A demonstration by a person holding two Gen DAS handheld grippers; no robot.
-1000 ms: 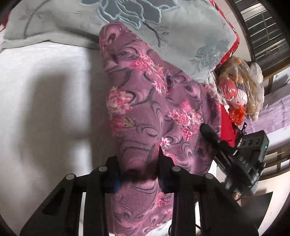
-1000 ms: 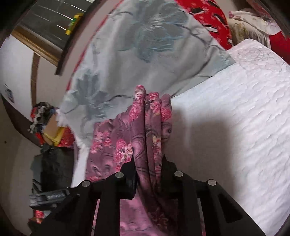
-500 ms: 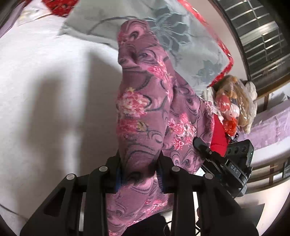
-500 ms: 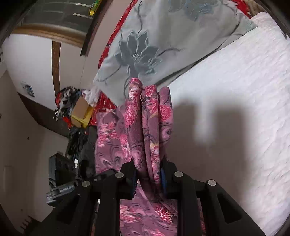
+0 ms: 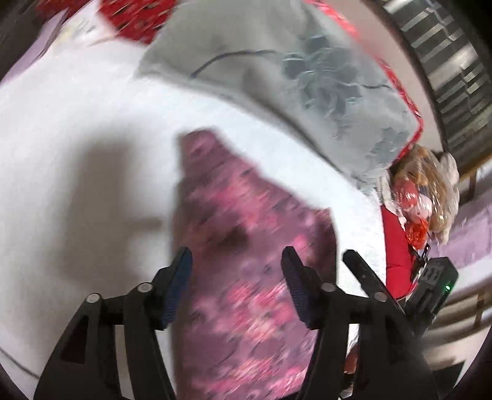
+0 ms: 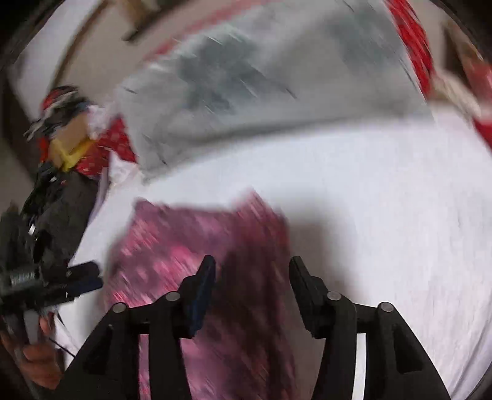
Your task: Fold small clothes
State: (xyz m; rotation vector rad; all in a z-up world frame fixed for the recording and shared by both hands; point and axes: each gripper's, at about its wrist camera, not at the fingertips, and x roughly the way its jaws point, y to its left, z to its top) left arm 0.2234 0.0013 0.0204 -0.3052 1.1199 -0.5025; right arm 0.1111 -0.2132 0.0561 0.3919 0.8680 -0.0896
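Observation:
A purple garment with pink flowers (image 5: 246, 252) lies on the white bedspread (image 5: 77, 138), blurred by motion. My left gripper (image 5: 236, 258) is open, its jaws apart above the cloth and holding nothing. In the right wrist view the same garment (image 6: 190, 246) lies below my right gripper (image 6: 252, 267), which is also open and empty. The other gripper shows at the right edge of the left wrist view (image 5: 430, 286) and at the left edge of the right wrist view (image 6: 46, 280).
A grey flowered quilt (image 5: 307, 77) lies folded across the far side of the bed, over red fabric (image 5: 132, 15). A plastic-wrapped doll (image 5: 424, 190) sits at the right bed edge. Dark clutter and a cardboard box (image 6: 64, 138) stand beyond the left edge.
Both grippers have opened and let go of the garment, which dropped from hanging in the jaws onto the bedspread. Both cameras are moving fast.

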